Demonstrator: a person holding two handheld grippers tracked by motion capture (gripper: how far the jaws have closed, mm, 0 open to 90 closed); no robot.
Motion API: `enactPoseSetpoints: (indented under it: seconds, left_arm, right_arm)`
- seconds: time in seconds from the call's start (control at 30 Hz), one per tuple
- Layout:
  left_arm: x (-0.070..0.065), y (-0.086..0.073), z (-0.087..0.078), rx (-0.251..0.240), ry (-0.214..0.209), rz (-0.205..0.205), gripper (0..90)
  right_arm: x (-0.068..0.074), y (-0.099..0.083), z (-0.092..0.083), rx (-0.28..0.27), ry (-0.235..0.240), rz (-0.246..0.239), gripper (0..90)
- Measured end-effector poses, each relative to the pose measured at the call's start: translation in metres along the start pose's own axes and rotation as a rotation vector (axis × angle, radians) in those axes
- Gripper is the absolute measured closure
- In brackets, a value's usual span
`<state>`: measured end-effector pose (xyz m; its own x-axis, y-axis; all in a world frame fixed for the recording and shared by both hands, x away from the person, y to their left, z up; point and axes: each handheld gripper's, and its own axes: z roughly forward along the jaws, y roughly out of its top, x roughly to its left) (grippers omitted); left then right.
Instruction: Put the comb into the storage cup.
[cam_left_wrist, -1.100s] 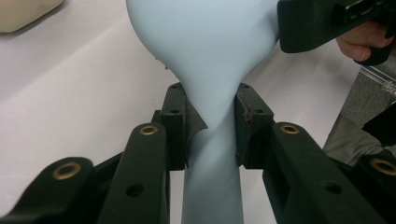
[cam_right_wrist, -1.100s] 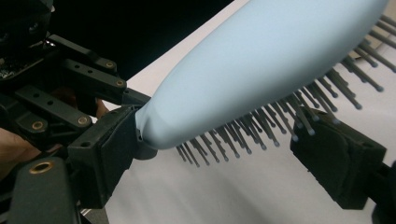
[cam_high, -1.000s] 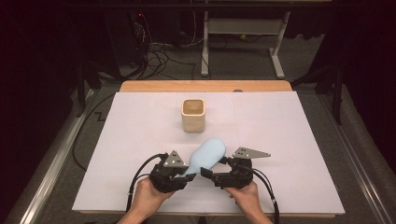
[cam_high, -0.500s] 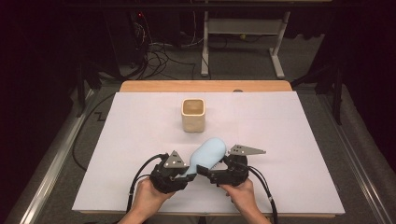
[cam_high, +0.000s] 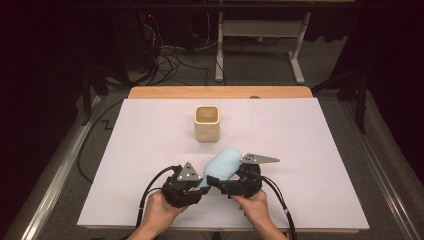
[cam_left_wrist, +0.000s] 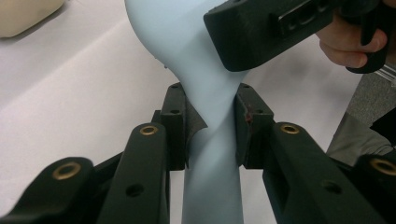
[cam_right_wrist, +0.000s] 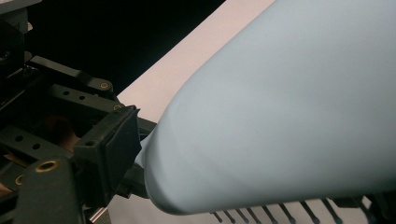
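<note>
Near the desk's front edge, your left gripper (cam_left_wrist: 212, 130) pinches the narrow handle of the pale blue brush (cam_high: 223, 165). Your right gripper (cam_high: 231, 186) has just been closing around its wide, smooth head, pads seemingly not yet pressing. It looks light, stiff and slippery, so grip the waist.

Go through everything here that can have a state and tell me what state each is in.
Light blue brush: lifted, narrow handle clamped.
Left gripper: shut on the handle.
Right gripper: jaws just closing a little around the brush's wide head; contact unclear.
Beige cup: upright, open, apparently empty.
</note>
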<state>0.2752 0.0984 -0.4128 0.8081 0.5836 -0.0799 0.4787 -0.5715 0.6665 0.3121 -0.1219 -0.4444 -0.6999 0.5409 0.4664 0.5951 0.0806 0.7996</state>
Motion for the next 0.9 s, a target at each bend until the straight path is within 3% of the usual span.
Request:
enactPoseSetpoints:
  seconds: [0.2, 0.47, 0.9]
  left_arm:
    - [-0.001, 0.0, 0.001, 0.0, 0.005, 0.003, 69.6]
    - [0.0, -0.001, 0.003, 0.012, 0.002, 0.004, 69.5]
    - [-0.001, 0.001, -0.003, -0.009, 0.023, 0.01, 69.6]
  right_arm:
    - [-0.001, 0.001, 0.001, 0.007, 0.0, 0.019, 22.7]
    - [-0.003, 0.005, -0.003, 0.021, 0.039, 0.068, 34.4]
    - [0.008, 0.018, -0.007, 0.024, 0.089, 0.037, 48.1]
